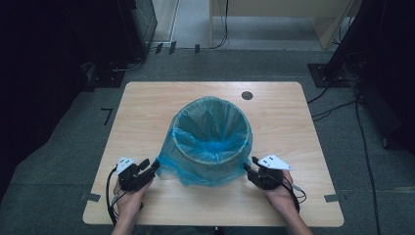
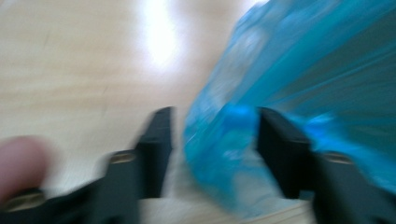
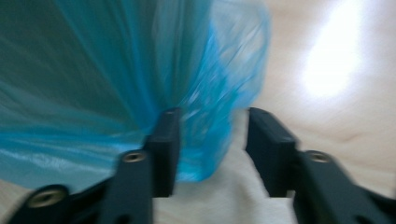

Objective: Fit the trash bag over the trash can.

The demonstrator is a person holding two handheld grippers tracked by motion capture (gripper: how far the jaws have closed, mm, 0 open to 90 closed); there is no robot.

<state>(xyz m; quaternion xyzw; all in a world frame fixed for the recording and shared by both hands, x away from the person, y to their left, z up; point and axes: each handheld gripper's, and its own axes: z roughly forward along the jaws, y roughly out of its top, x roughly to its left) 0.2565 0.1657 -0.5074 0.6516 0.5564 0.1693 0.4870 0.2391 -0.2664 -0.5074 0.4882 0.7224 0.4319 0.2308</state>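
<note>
Two tongs at a blue bag lining a bin at centre frame on the wooden surface. Left tongs spread, bag plastic between the jaws at lower left. Right tongs spread, bag fold between them at lower right.
</note>
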